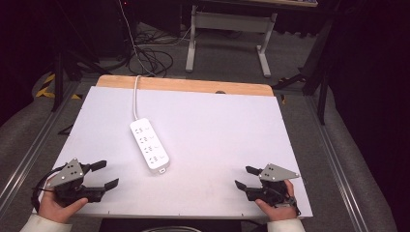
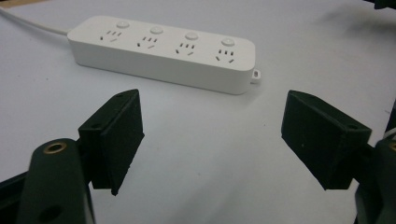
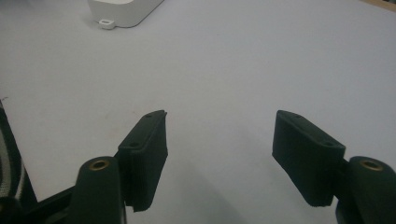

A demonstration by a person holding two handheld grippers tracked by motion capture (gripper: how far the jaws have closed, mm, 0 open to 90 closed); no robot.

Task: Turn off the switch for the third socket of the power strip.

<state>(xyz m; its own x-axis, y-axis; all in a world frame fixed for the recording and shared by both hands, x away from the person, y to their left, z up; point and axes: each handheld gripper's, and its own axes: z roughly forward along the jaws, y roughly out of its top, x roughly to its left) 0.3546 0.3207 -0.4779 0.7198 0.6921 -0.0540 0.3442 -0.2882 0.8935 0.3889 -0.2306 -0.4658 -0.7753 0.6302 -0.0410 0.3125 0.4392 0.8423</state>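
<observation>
- The white four-outlet power strip (image 1: 149,145) lies flat near the middle of the white tabletop (image 1: 217,130), left of centre, angled.
- Its white cord (image 1: 135,96) runs off the far edge.
- The left claw (image 1: 107,175) rests at the near left corner, jaws spread wide, holding nothing, aimed at the strip.
- The right claw (image 1: 243,177) rests at the near right corner, jaws wide apart, empty, well apart from the strip.

White table (image 1: 217,145), white power strip (image 1: 149,145) flat on it.
</observation>
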